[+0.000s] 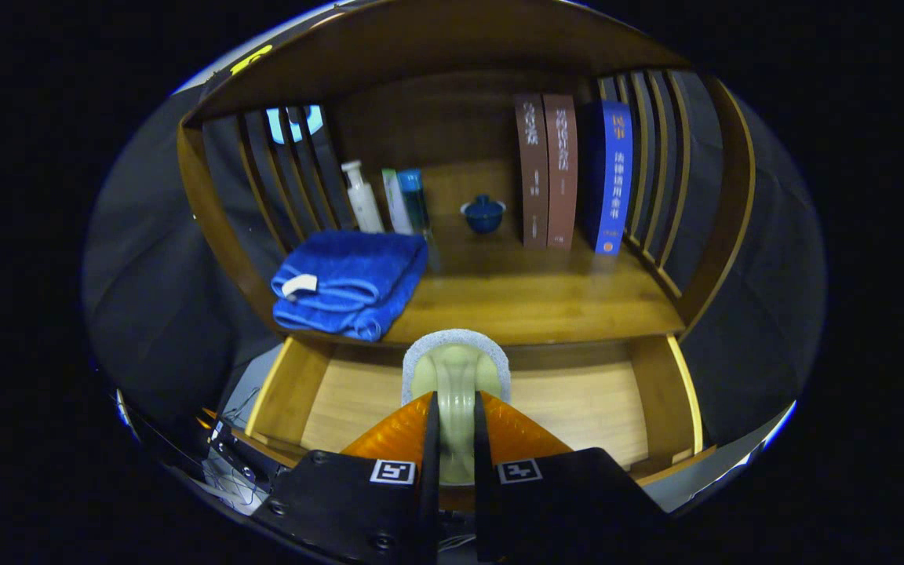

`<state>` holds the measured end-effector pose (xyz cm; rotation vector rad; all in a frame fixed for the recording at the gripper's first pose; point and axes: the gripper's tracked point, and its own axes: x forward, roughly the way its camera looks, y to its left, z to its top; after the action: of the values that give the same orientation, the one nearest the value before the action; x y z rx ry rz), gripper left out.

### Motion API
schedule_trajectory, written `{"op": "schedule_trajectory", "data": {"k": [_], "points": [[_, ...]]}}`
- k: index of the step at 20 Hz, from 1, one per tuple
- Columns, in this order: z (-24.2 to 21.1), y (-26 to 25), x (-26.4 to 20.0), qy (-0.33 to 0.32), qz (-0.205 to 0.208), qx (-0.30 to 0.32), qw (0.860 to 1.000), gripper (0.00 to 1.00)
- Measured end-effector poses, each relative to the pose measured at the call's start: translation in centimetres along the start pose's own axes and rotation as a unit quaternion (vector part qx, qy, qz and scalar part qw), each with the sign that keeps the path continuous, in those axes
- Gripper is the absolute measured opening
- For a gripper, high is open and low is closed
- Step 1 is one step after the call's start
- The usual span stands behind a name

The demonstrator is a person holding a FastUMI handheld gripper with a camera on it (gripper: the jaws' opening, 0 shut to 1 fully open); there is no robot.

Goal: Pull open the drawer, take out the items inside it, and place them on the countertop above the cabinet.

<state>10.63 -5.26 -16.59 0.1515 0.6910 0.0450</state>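
Jaws point(456, 428) clenched on a pale, rounded sponge point(457, 373) with a grey scouring rim, above the open wooden drawer point(577, 400).

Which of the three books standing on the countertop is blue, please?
The blue book is the one at the slatted side wall, beside the two brown books. The gripper is shut on a pale brush.

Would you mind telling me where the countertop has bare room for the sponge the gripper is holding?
The gripper is shut on the sponge over the open drawer. The countertop is bare between the blue towel and the books. Its back is crowded with bottles and a small cup.
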Motion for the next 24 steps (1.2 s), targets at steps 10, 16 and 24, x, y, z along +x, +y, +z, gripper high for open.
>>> {"op": "schedule_trajectory", "data": {"k": [10, 16, 24], "points": [[7.8, -1.4, 10.9, 0.014, -0.025, 0.02, 0.999, 0.24], [8.2, -2.2, 16.0, 0.061, -0.049, 0.035, 0.996, 0.24], [8.2, -2.4, 18.2, 0.073, -0.05, 0.048, 0.995, 0.32]]}}
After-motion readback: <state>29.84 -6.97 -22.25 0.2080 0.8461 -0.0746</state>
